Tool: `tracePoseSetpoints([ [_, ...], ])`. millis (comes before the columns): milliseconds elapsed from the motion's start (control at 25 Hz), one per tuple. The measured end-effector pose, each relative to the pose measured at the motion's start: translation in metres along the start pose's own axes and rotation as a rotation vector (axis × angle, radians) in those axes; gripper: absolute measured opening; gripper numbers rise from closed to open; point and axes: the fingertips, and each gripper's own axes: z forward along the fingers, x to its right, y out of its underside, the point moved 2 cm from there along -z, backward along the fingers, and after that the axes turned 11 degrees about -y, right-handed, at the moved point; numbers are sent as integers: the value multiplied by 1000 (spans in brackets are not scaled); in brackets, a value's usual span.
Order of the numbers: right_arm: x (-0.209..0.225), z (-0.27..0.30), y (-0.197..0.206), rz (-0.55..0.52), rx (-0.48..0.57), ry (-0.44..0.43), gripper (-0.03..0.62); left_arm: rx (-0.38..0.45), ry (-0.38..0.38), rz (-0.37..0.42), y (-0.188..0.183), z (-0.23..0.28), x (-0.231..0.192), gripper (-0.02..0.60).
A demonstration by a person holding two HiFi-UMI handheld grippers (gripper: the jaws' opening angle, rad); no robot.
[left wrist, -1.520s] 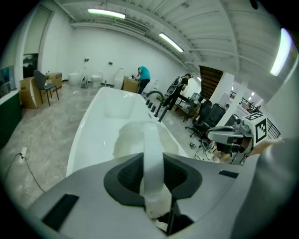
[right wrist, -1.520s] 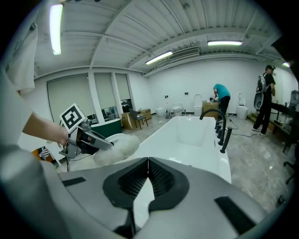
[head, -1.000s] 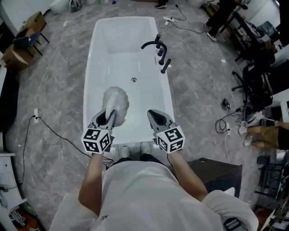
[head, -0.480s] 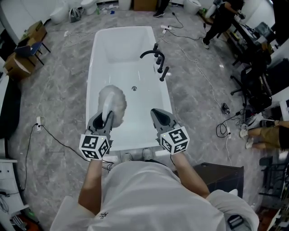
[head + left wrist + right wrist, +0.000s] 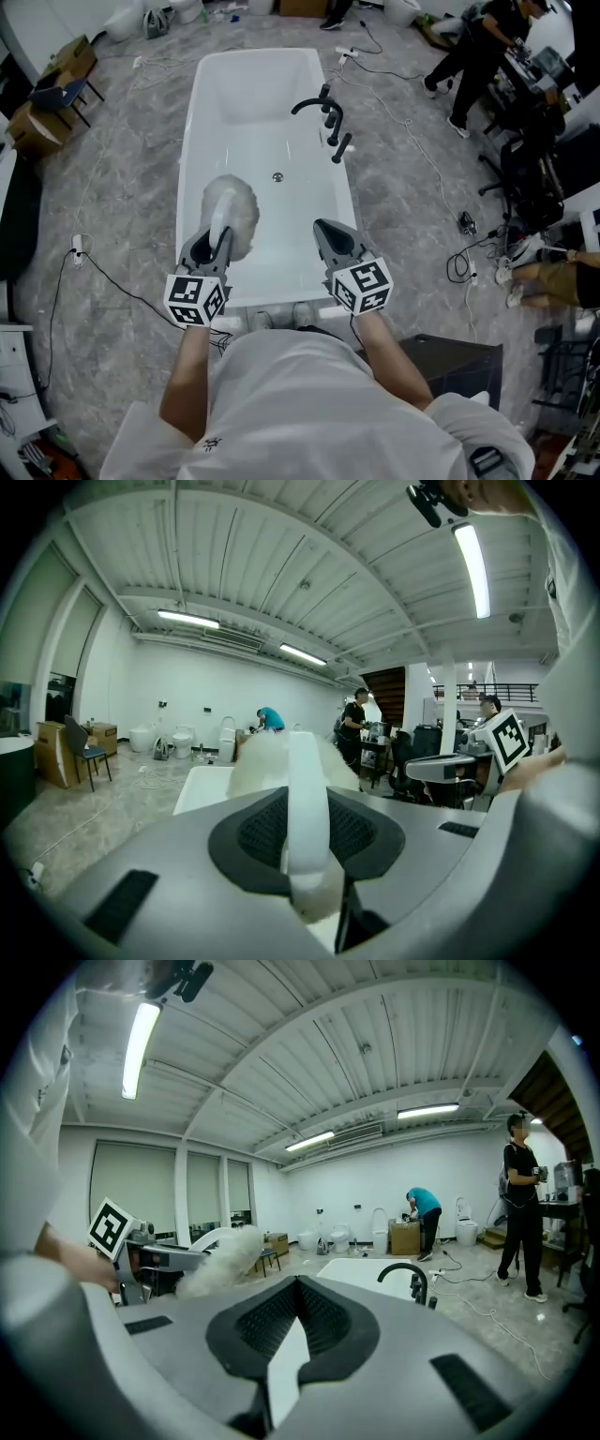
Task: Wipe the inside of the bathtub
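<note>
A big open workshop or test hall, not a home bathroom — the freestanding bathtub [image 5: 185,187] stands unplumbed in the middle of a grey marbled floor [image 5: 122,206]. Loose toilets [image 5: 181,742] line the far wall. Cardboard boxes [image 5: 33,131], trailing cables [image 5: 466,255] and office chairs [image 5: 525,169] surround the tub. Strip lights [image 5: 188,619] hang from a ribbed industrial ceiling [image 5: 281,555], and people [image 5: 478,47] work at the edges.

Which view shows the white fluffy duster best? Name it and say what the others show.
The head view: the whole duster shows, held in the left gripper over the bathtub. The left gripper view shows mostly its handle between the jaws, the fluffy head half hidden behind. The right gripper view shows only that head, side-on.
</note>
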Motion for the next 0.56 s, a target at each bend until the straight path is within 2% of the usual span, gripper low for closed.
tracePoseSetpoints([
  [560,4,-5,2,-28,-18,-4,18,12,-7,4,0,0,8,98],
])
